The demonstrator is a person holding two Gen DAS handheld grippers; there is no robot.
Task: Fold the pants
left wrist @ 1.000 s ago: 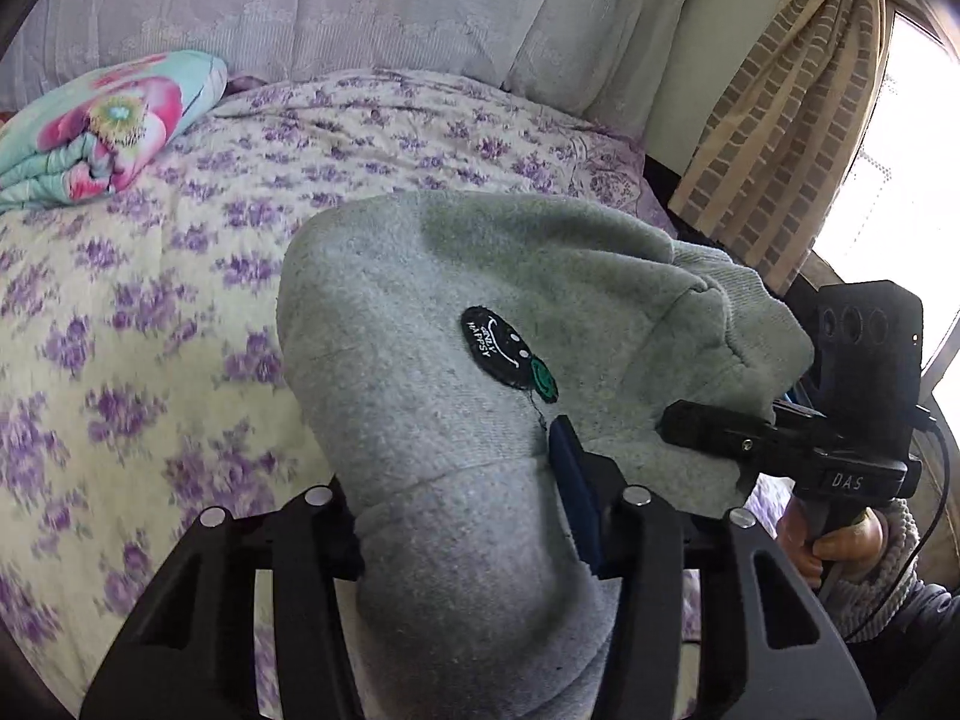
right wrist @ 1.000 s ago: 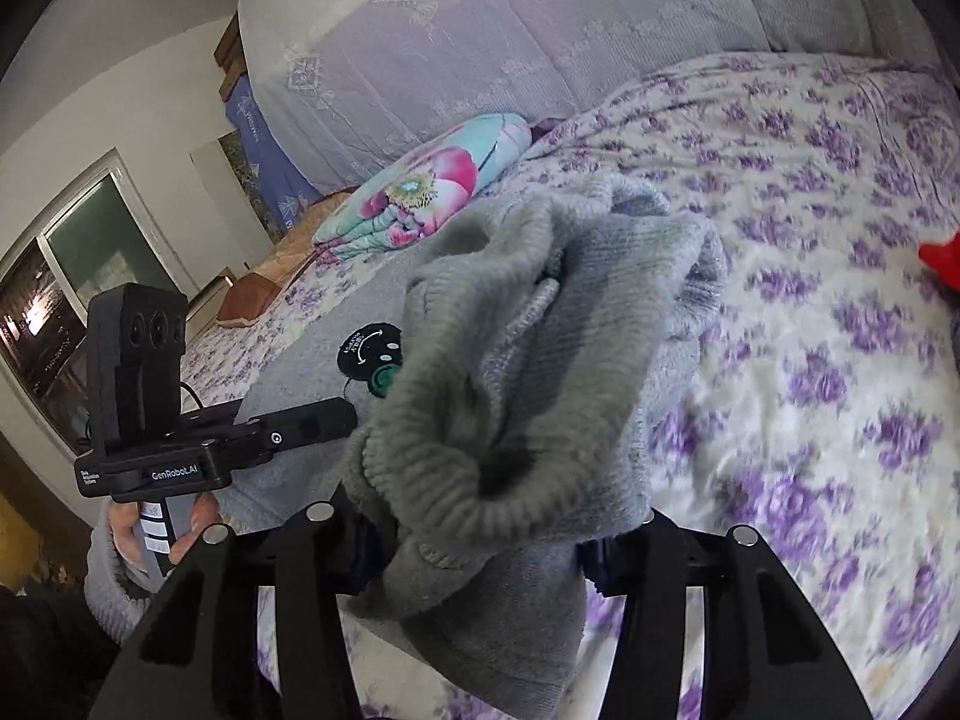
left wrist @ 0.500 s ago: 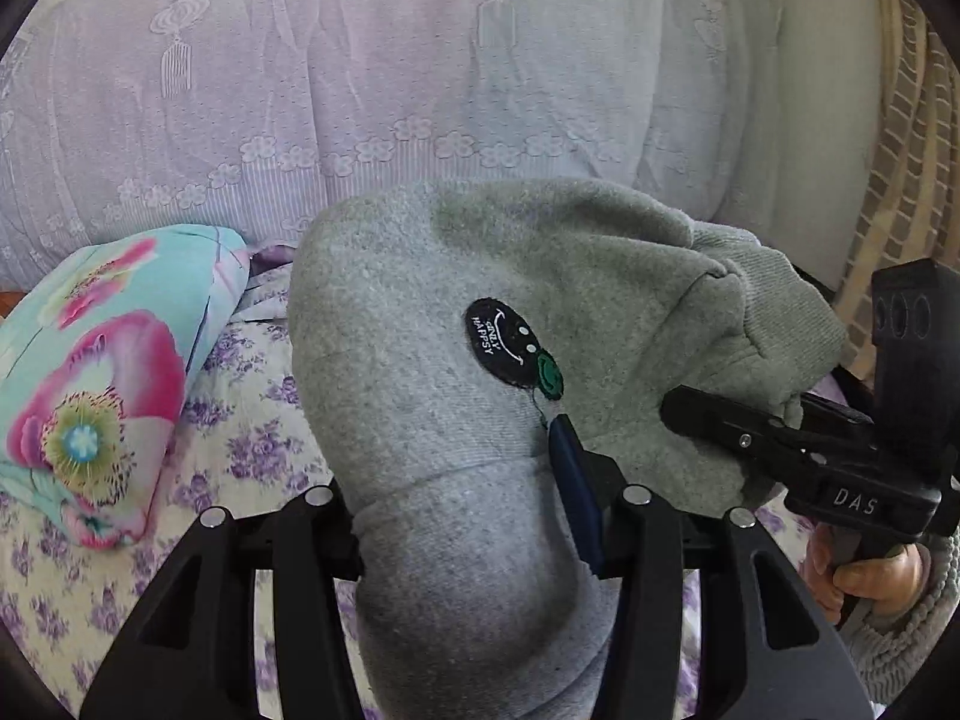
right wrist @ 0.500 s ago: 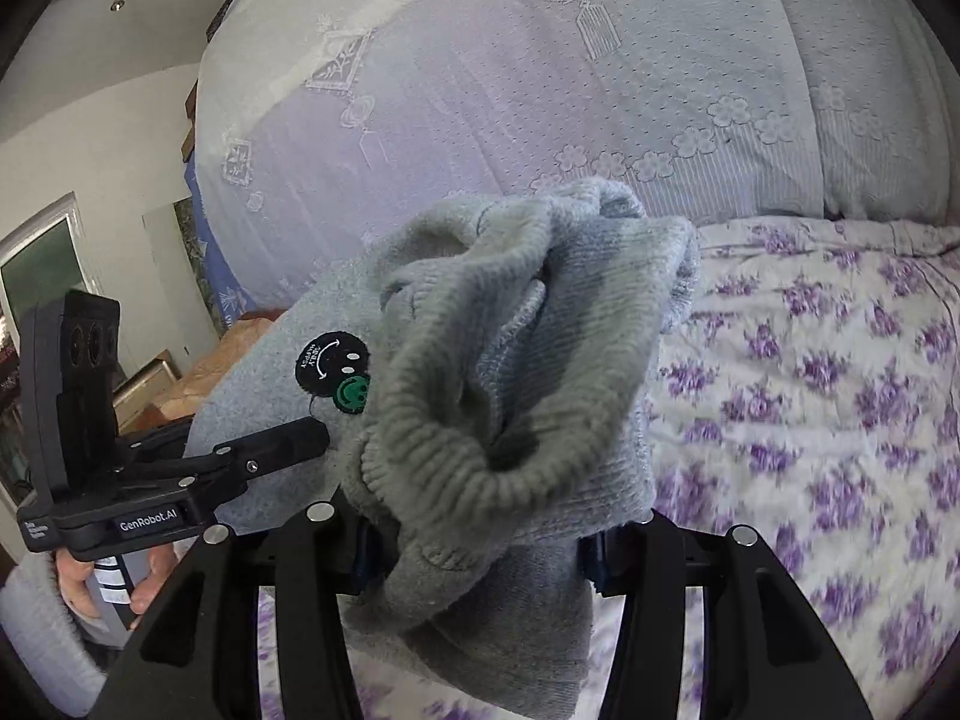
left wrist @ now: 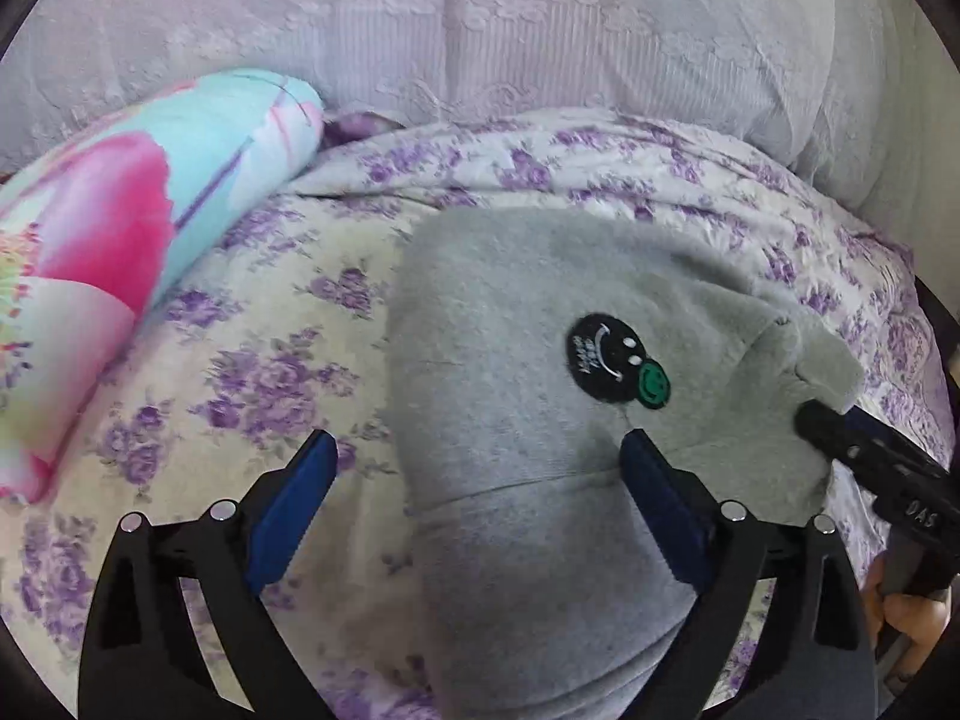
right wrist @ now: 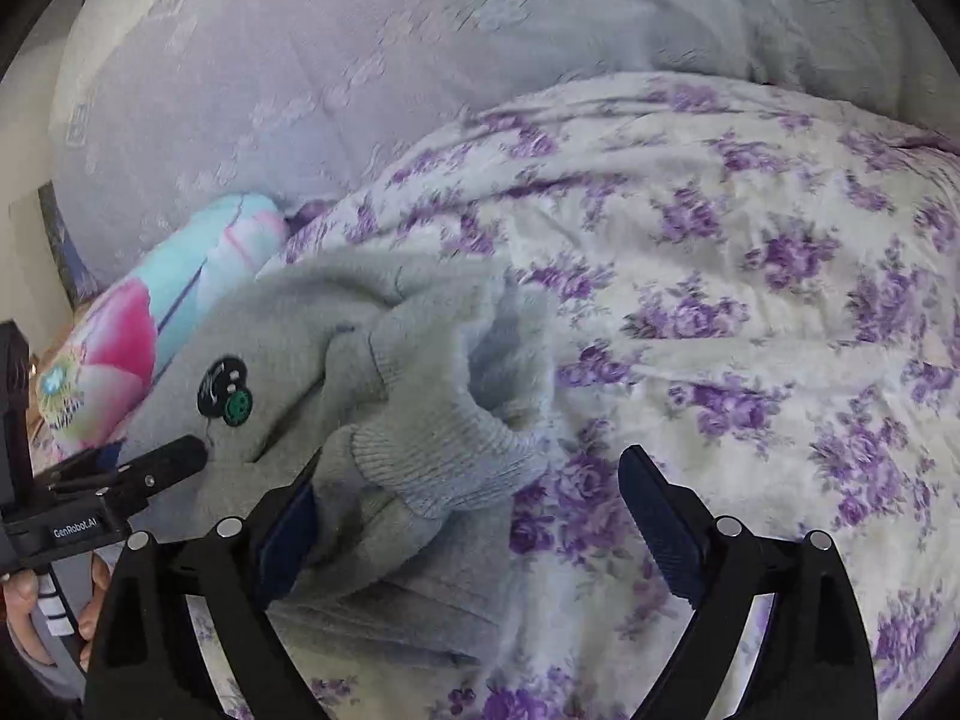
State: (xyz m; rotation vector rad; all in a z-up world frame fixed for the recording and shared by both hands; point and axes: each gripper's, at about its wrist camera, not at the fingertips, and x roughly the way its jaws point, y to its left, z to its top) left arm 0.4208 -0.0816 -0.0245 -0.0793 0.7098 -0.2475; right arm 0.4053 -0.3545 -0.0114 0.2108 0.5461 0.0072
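A home bedroom; floral bedspread (right wrist: 750, 312), rolled quilt (left wrist: 120, 252), lavender headboard cover (left wrist: 480, 30).

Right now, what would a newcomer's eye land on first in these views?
The grey pants bunched mid-bed, with a black smiley patch on top. Both grippers, left and right, stand open around them. A bright floral pillow lies at the left.

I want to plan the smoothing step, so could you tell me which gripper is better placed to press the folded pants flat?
Probably left: the open left gripper straddles the grey pants, while the right gripper sits at the cuffed edge.
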